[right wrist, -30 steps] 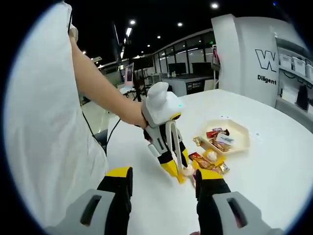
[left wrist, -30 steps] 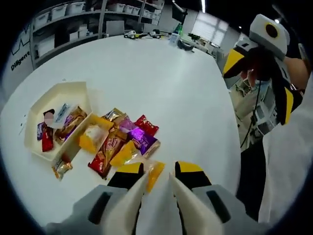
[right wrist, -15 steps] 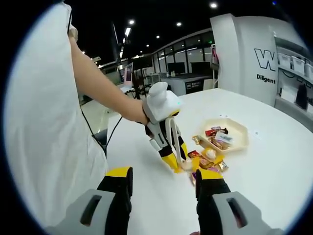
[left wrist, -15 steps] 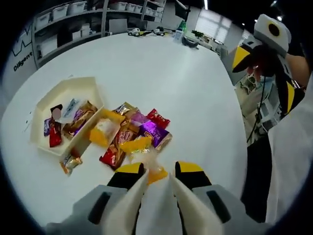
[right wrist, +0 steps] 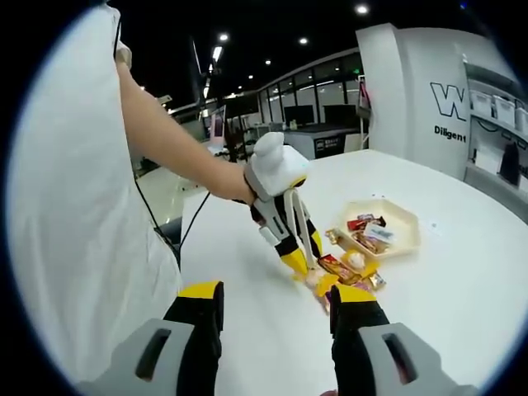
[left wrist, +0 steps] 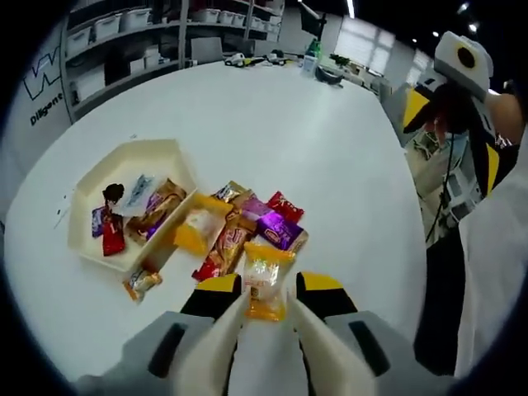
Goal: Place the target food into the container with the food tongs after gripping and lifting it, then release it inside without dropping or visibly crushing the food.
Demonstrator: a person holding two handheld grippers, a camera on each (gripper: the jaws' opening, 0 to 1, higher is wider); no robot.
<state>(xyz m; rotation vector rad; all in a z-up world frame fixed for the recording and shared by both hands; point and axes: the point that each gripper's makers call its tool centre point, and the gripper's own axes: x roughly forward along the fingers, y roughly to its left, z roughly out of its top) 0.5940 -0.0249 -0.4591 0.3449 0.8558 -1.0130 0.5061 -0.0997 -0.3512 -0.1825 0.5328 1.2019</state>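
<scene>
Left gripper (left wrist: 266,299) jaws pinching yellow snack packet (left wrist: 266,283), bottom centre | right gripper (right wrist: 272,309) jaws gaping, empty | packet seeming light, crinkly, slippery: holding its edge gently | cream tray (left wrist: 91,186) waiting left.

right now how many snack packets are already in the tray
About 4 in the cream tray: a red one, a purple one, a clear one, a brown one. Others may hide beneath.

The left gripper (left wrist: 266,307) has pale tongs between yellow-and-black jaws on a grey body. The right gripper (right wrist: 275,307) has black jaws capped yellow. At frame left, a person's white sleeve (right wrist: 74,206).
</scene>
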